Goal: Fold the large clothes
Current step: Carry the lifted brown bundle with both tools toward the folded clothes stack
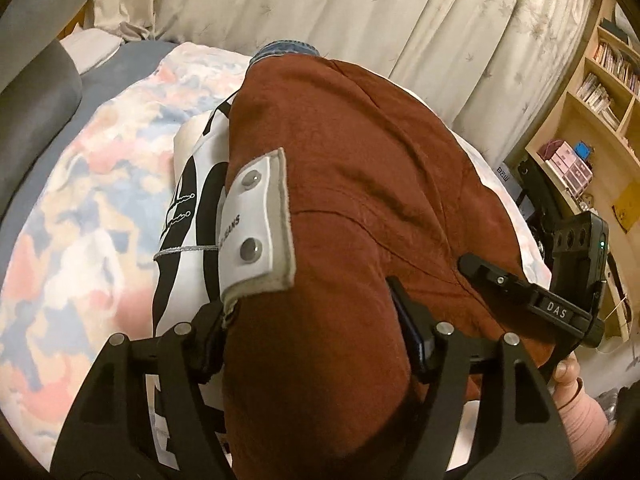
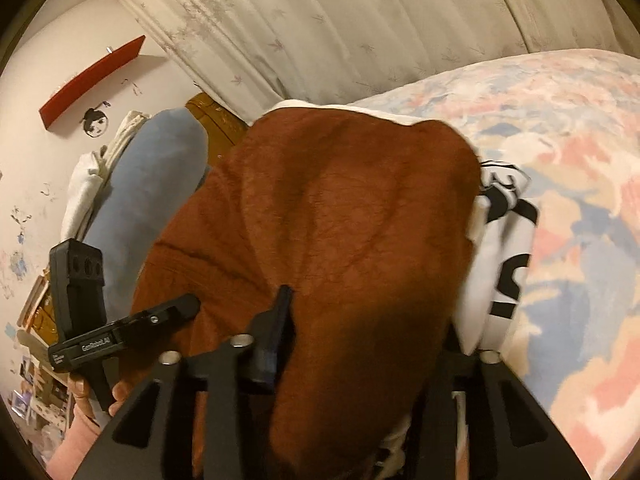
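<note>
The rust-brown garment (image 1: pixel 360 184) lies bunched over the bed's pastel patterned quilt (image 1: pixel 92 184), with both grippers at its near edge. The left gripper (image 1: pixel 316 328) has its jaws closed on a thick fold of it, beside the white snap tab (image 1: pixel 256 216). The right gripper (image 2: pixel 360 340) likewise pinches the garment. A black-and-white printed cloth (image 2: pixel 508 264) lies under the garment, against the quilt

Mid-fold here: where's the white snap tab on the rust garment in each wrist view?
Left wrist: snap tab sits centre-left, on the rust garment edge, above the left gripper.
Right wrist: not visible.
Shared landmark: the black-and-white print beside the garment.
</note>
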`<control>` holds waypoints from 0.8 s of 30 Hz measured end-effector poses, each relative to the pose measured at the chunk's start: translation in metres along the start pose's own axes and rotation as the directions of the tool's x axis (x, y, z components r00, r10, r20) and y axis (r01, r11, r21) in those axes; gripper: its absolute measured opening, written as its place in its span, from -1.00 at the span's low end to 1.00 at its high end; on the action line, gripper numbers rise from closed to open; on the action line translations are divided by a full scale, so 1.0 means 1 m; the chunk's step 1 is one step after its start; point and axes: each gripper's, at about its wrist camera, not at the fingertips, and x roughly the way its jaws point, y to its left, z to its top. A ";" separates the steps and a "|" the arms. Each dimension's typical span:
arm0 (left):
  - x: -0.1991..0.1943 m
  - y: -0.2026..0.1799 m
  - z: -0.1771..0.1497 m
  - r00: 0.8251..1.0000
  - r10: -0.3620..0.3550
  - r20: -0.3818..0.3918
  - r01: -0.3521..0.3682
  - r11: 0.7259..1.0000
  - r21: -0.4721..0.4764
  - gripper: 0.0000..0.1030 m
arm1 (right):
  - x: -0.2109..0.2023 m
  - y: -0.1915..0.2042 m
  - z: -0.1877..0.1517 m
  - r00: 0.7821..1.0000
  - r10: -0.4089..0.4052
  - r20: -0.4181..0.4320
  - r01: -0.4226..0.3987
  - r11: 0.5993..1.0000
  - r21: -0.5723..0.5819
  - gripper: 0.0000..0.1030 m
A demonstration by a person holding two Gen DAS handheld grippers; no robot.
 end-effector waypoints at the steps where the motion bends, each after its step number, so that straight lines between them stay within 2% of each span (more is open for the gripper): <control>1: -0.002 0.002 -0.002 1.000 0.006 -0.002 -0.006 1.000 -0.007 0.34 | -0.003 -0.001 0.001 1.000 -0.015 -0.005 0.015 1.000 -0.012 -0.02; 7: -0.027 -0.019 -0.011 0.995 0.091 -0.034 -0.090 0.995 0.034 0.35 | -0.035 -0.009 0.022 0.997 -0.074 -0.009 0.073 0.996 -0.045 0.06; 11: -0.050 -0.029 -0.009 0.981 0.189 0.043 -0.194 0.973 0.127 0.34 | -0.054 -0.008 0.030 0.993 -0.116 0.037 0.118 0.991 -0.062 0.07; 12: -0.058 -0.032 -0.009 0.974 0.215 0.070 -0.223 0.965 0.136 0.34 | -0.069 -0.010 0.031 0.992 -0.117 0.051 0.120 0.991 -0.066 0.07; 15: -0.078 -0.044 -0.005 0.966 0.228 0.120 -0.243 0.961 0.132 0.28 | -0.080 0.001 0.032 0.983 -0.157 0.096 0.167 0.980 -0.106 0.07; 16: -0.080 -0.047 -0.005 0.964 0.229 0.132 -0.247 0.960 0.134 0.23 | -0.080 0.006 0.032 0.977 -0.179 0.113 0.194 0.972 -0.131 0.06; 18: -0.077 -0.054 -0.004 0.961 0.235 0.143 -0.255 0.956 0.145 -0.29 | -0.077 0.017 0.032 0.970 -0.201 0.133 0.222 0.960 -0.168 0.02; 20: -0.067 -0.060 -0.003 0.958 0.257 0.129 -0.276 0.948 0.158 -0.54 | -0.072 0.023 0.031 0.971 -0.202 0.130 0.225 0.955 -0.194 -0.21; 22: -0.051 -0.063 -0.005 0.941 0.319 0.116 -0.336 0.927 0.170 -0.60 | -0.067 0.030 0.026 0.975 -0.193 0.110 0.213 0.954 -0.212 -0.36; 24: -0.043 -0.066 -0.007 0.924 0.362 0.123 -0.379 0.907 0.181 -0.60 | -0.055 0.032 0.023 0.972 -0.222 0.079 0.234 0.948 -0.215 -0.39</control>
